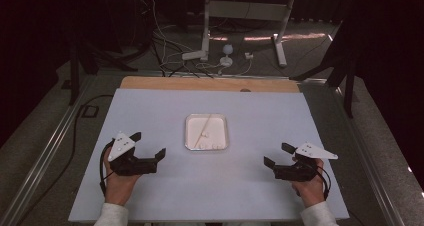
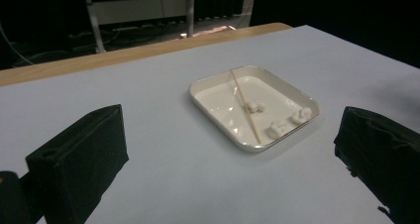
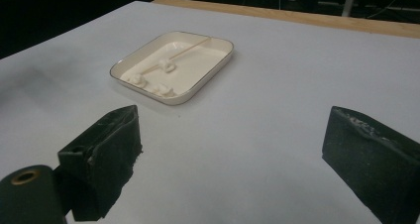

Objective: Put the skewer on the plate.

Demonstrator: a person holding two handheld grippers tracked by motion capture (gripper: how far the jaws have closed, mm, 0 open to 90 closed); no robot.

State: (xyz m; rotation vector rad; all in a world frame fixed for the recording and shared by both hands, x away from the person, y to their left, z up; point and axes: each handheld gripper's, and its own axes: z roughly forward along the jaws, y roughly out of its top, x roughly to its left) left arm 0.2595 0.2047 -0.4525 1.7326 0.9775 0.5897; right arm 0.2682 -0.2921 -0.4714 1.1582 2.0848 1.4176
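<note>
high view: white tray [image 1: 189, 136] at table [image 1: 150, 196] centre, left gripper [image 1: 149, 150] and right gripper [image 1: 276, 155] near front edge, both released, empty | left gripper view: tray [image 2: 213, 87] holds skewer [image 2: 245, 110], three white lumps [image 2: 275, 129] | right gripper view: tray [image 3: 218, 60] toward far edge, skewer [image 3: 190, 47] across it

Small white lumps [image 2: 276, 128] in tray [image 2: 210, 84] (too small to identify), forearms cropped below

no readable text or labels, seemingly.
</note>
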